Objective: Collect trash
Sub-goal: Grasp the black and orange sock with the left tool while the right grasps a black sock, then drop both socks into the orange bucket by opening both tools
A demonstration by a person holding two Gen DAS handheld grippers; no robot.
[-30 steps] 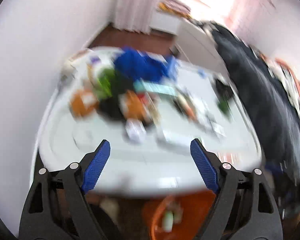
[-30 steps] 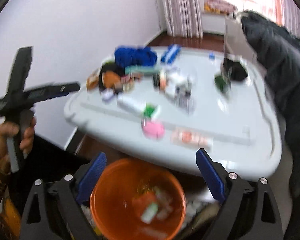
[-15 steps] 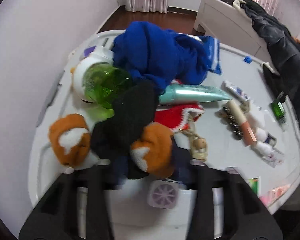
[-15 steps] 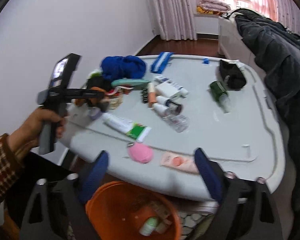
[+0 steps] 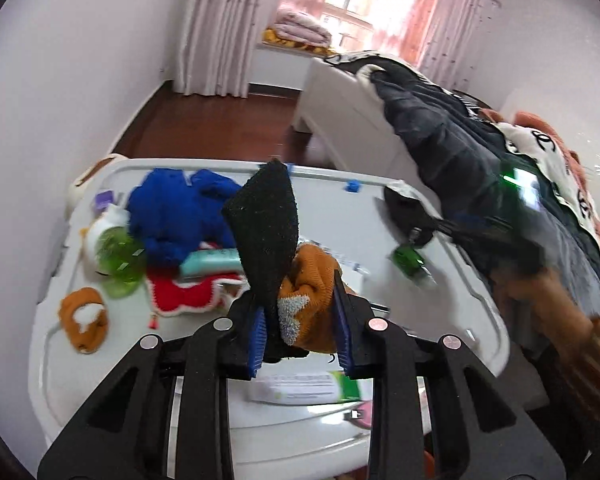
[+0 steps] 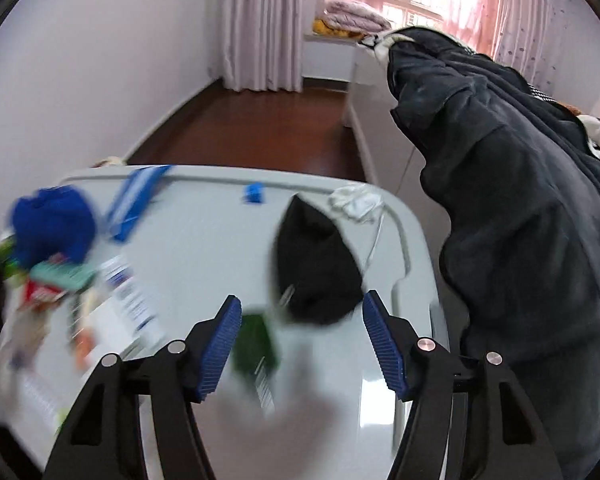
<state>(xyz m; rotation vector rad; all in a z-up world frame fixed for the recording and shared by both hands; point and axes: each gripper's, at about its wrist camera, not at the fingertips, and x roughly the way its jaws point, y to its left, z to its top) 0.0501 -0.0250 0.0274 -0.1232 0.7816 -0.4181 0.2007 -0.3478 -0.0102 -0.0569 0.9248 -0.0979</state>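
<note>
My left gripper is shut on a black and orange sock and holds it up above the white table; the black part stands upright between the blue pads. My right gripper is open and empty, low over the table. A green bottle lies blurred between its fingers, and a black pouch lies just beyond them. In the left wrist view the right gripper shows blurred at the far right beside the green bottle.
On the table lie a blue knit cloth, a green-topped bottle, a red knit piece, a second orange sock, a teal tube and a white-green tube. A dark coat hangs at the right.
My left gripper has shut on the black and orange sock and lifted it off the pile. My right gripper has moved forward from above the orange bin to over the table by the green bottle.
</note>
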